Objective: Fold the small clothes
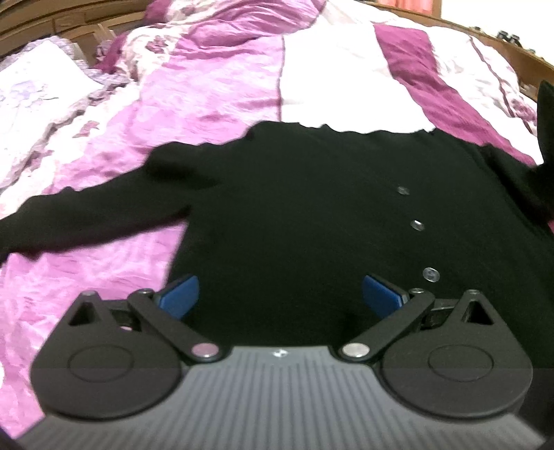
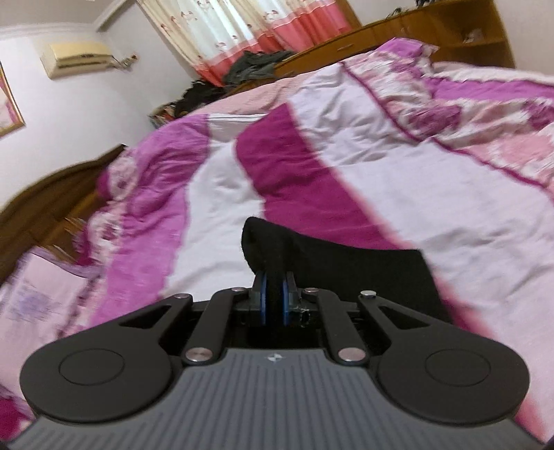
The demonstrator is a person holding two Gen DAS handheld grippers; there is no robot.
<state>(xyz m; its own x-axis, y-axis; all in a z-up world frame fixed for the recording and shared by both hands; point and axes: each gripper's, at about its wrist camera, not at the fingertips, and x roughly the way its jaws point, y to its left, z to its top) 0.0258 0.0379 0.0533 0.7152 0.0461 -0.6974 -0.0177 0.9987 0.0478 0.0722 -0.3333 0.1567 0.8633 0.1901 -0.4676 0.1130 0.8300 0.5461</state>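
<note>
Cardigan (image 1: 311, 194) (black) pinched in right gripper (image 2: 273, 301); left gripper (image 1: 279, 297) spread wide above it.

A bed fills most of both views, covered by a quilt (image 2: 398, 194) in broad bands of white, light pink and deep magenta, with floral patches along its edges. In the right wrist view, an air conditioner (image 2: 78, 57) hangs on the pale wall at upper left, and a framed picture (image 2: 8, 104) shows at the left edge. Curtains (image 2: 242, 31) in white and coral hang at top centre. Dark clothes (image 2: 256, 67) are heaped on a wooden cabinet (image 2: 432, 31) at upper right.
</note>
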